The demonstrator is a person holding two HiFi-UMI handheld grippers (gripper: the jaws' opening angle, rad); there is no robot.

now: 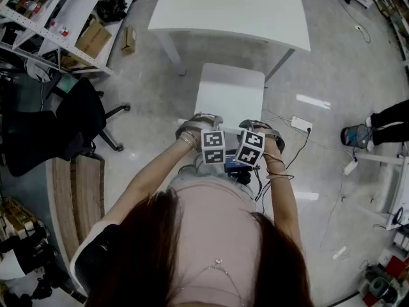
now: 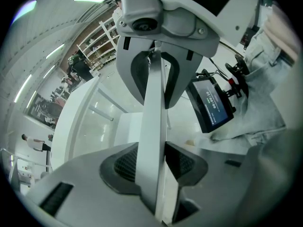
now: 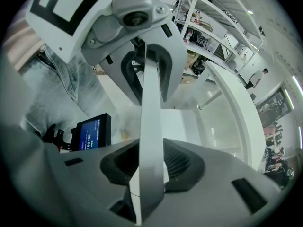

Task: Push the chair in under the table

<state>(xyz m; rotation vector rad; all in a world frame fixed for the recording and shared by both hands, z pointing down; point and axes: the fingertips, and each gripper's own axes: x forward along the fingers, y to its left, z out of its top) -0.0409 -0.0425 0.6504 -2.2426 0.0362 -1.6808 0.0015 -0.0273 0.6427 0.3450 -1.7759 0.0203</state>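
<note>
The white square-seated chair (image 1: 230,91) stands before me, the white rectangular table (image 1: 223,5) just behind it. My left gripper (image 1: 199,123) and right gripper (image 1: 259,128) clamp its backrest side by side.

chair (image 1: 230,91): white
table (image 1: 236,8): white
floor (image 1: 332,69): grey, speckled
left cube (image 1: 213,147): black-white squares
right cube (image 1: 250,148): black-white squares

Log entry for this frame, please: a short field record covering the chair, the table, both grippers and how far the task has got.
scene: white chair facing a white table, held from behind
left gripper: closed on the backrest of the chair, from above
right gripper: closed on the same backrest, beside the left one
chair position: seat lies in front of the table's near edge, not under it
task status: not done
nearby: black office chair, shelving, power strip
</note>
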